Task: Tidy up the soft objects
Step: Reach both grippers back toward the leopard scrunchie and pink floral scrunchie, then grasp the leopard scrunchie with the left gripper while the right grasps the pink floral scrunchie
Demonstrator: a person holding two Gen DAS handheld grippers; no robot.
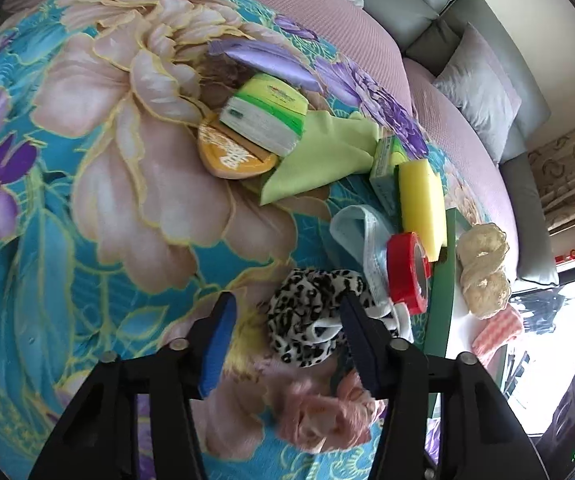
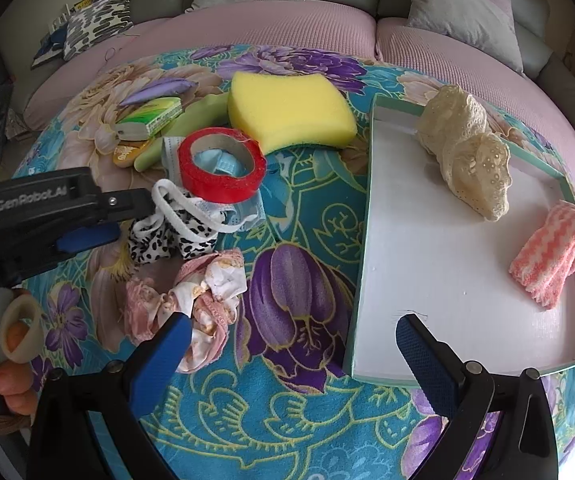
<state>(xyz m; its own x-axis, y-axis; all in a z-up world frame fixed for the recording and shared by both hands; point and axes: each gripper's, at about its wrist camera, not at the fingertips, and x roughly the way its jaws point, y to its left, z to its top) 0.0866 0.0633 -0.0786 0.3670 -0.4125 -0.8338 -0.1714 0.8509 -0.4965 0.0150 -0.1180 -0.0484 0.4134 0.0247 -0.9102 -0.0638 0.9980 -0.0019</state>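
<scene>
The right gripper [image 2: 291, 344] is nearest in the right wrist view, and its blue fingers [image 2: 159, 354] are spread wide with nothing between them. Just past the finger at 7 o'clock lies a crumpled pink cloth [image 2: 191, 300] on the flowery worktop [image 2: 287, 420]. The finger at 5 o'clock sits over the near edge of a white tray [image 2: 439, 248] with a green rim.

In the tray, a pink striped cloth [image 2: 555, 256] lies at 3 o'clock. A cream lace cloth [image 2: 467, 148] lies farther back, at 1 o'clock.

The left gripper [image 2: 87, 224] comes in from 9 o'clock. In the left wrist view its fingers [image 1: 219, 336] are open, one on each side of a leopard-spot cloth [image 1: 311, 316]. I cannot tell if they touch it. The pink cloth is at 6 o'clock there, close to the camera.

Just behind the spotty cloth sits a red tape roll [image 2: 221, 168] on top of a light blue mask [image 2: 243, 208]. Past the tape is a big yellow sponge [image 2: 287, 112], at 12 o'clock. At 10 o'clock are a green cloth [image 2: 199, 114], a green tissue pack [image 2: 151, 118], an orange pad [image 2: 127, 152] and a purple pouch [image 2: 159, 90]. Farthest back is a pink and gray sofa [image 2: 247, 28] with pillows.
</scene>
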